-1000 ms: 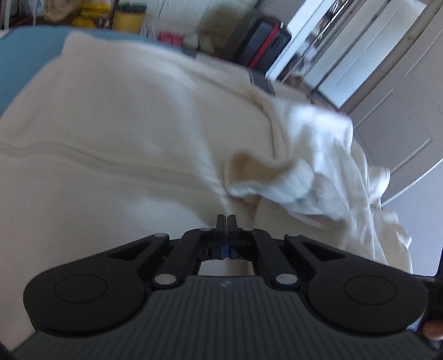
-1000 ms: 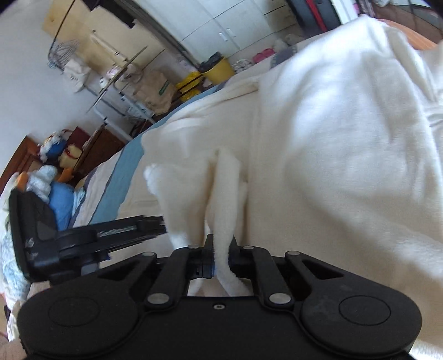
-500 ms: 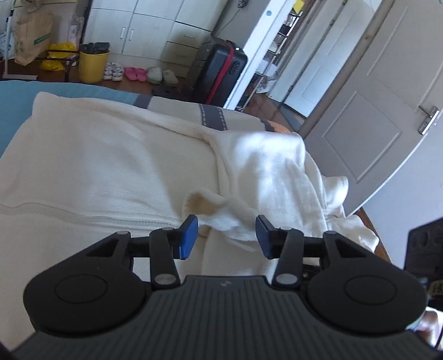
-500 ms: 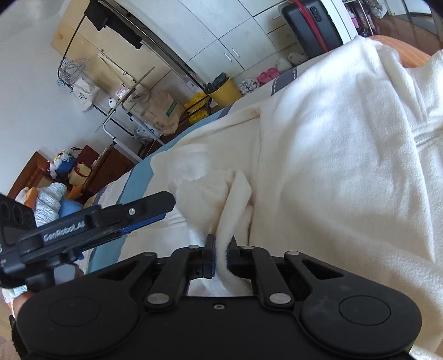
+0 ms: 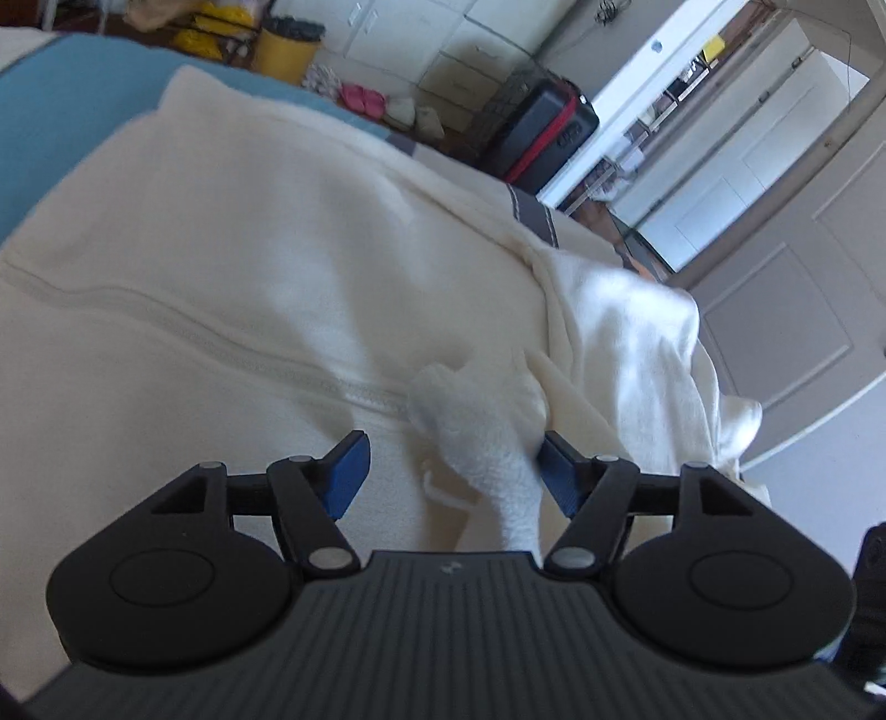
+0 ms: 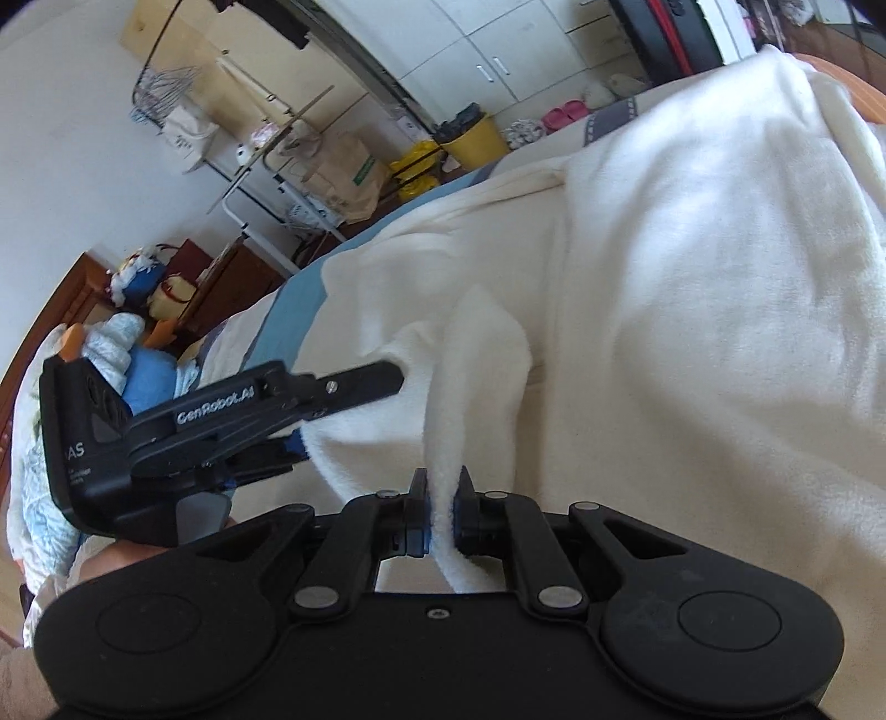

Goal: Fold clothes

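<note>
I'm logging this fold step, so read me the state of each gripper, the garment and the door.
left hand-held gripper: opening, fleece fold between, not clamped
right hand-held gripper: opening, pads on a fleece fold
cream fleece garment: spread on bed, zipper closed
door: open

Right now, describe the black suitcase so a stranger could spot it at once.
Look past the cream fleece garment spread on the bed to the far wall of white cabinets. The black suitcase stands on the floor beside the open doorway. Its red trim sets it apart from the yellow bucket and pink slippers farther along the wall.
</note>
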`<action>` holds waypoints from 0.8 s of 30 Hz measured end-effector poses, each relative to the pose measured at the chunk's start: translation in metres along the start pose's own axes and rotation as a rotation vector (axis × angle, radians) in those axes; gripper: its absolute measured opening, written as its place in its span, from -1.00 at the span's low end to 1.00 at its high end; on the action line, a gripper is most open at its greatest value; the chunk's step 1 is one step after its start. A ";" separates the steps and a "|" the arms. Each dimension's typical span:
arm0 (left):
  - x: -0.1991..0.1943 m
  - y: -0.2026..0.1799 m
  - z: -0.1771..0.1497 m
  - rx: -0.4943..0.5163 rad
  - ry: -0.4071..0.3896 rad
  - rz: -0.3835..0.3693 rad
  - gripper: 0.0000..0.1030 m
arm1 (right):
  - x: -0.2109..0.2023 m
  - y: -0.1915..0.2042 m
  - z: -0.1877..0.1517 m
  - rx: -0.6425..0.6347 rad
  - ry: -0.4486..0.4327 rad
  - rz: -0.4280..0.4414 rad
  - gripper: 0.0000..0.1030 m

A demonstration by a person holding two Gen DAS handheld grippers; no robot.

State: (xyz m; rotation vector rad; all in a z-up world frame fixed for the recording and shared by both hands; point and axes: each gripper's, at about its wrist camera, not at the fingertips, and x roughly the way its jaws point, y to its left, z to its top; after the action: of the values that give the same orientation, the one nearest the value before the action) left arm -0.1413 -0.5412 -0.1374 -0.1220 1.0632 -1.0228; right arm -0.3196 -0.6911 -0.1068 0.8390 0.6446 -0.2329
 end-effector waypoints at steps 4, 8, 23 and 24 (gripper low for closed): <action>0.013 -0.022 -0.008 0.126 0.008 0.078 -0.91 | 0.015 -0.008 0.000 0.052 -0.007 -0.024 -0.17; -0.004 -0.049 -0.013 0.227 -0.065 0.030 -0.92 | 0.018 0.015 -0.002 -0.050 -0.034 -0.170 -0.82; -0.027 -0.144 0.027 0.556 -0.229 -0.346 -0.87 | -0.134 0.020 -0.013 -0.049 -0.541 -0.282 -0.82; -0.020 -0.149 0.030 0.552 -0.223 -0.347 -0.81 | -0.135 0.019 -0.011 -0.062 -0.563 -0.314 -0.82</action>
State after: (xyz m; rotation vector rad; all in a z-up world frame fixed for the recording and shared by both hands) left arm -0.2148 -0.6215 -0.0289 0.0318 0.5373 -1.5450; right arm -0.4230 -0.6775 -0.0175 0.5696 0.2471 -0.7024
